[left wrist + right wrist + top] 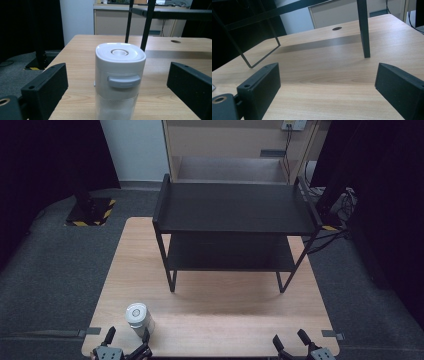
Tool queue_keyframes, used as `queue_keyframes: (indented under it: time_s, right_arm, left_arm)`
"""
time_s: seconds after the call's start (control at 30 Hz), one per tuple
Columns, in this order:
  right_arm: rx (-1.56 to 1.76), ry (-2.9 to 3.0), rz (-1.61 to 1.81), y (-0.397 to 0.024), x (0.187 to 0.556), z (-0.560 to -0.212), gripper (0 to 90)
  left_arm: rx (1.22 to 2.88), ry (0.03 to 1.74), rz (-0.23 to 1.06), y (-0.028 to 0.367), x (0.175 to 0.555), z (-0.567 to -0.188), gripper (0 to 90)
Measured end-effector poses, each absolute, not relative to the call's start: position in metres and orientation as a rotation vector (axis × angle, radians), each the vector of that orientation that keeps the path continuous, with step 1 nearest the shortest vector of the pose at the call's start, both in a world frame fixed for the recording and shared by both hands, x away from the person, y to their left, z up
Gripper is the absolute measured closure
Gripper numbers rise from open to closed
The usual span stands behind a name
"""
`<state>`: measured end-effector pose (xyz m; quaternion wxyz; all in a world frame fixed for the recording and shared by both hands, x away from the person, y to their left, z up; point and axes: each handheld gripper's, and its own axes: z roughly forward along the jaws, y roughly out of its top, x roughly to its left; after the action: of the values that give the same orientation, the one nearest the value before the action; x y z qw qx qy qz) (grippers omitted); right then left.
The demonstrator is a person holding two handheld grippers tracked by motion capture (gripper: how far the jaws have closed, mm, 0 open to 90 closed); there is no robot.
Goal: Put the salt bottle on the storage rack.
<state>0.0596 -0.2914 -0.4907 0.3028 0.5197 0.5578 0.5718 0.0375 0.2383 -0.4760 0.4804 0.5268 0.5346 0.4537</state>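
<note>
I can read no brand, label or writing on anything here; the canister (120, 80) shows no print on its lid or body, and the yellow-and-black striped marking on the floor plate (91, 211) at the far left carries no words.

The canister is what I am working at. It has a white, rounded-square lid with a small round button set in the middle of its top, a grey tab on the side of the lid that faces my left gripper's camera, and a clear body below through which I see a pale, whitish fill. It stands upright on the counter (220, 315), near the front left corner, well apart from the black two-tier rack (235, 210) that stands at the back of the counter.

My left gripper (126, 340) sits at the counter's front edge with its jaws spread wide. In the left gripper view the canister stands between the two jaws with clear gaps on both sides, so nothing is gripped. From the high view the canister is just beyond the jaw tips.

My right gripper (296, 341) is at the front right of the counter, well apart from the canister, jaws likewise spread wide with only bare wood between them. In its view one leg of the rack stands on the counter ahead, and a round hole in the counter shows farther back.
</note>
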Motion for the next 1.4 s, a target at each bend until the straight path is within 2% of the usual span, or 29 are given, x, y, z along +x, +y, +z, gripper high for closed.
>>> queue_keyframes:
  time_s: [0.3, 0.67, 1.1, 1.27, 1.4]
  right_arm:
    - [1.382, 1.483, 1.517, -0.293, 0.057, -0.492, 6.3]
    - [1.405, 1.497, 1.509, -0.292, 0.060, -0.498, 6.2]
    - [1.441, 1.503, 1.484, -0.295, 0.064, -0.502, 6.2]
    - [1.443, 1.508, 1.479, -0.295, 0.066, -0.502, 6.1]
    - [1.442, 1.510, 1.480, -0.295, 0.068, -0.502, 6.2]
  left_arm:
    - [1.296, 1.308, 1.107, 0.234, 0.039, -0.481, 1.7]
    - [1.334, 1.311, 1.107, 0.234, 0.061, -0.488, 2.4]
    - [1.279, 1.291, 1.135, 0.234, 0.081, -0.506, 5.2]
    - [1.284, 1.286, 1.131, 0.233, 0.084, -0.506, 7.6]
    - [1.291, 1.271, 1.117, 0.235, 0.084, -0.507, 15.3]
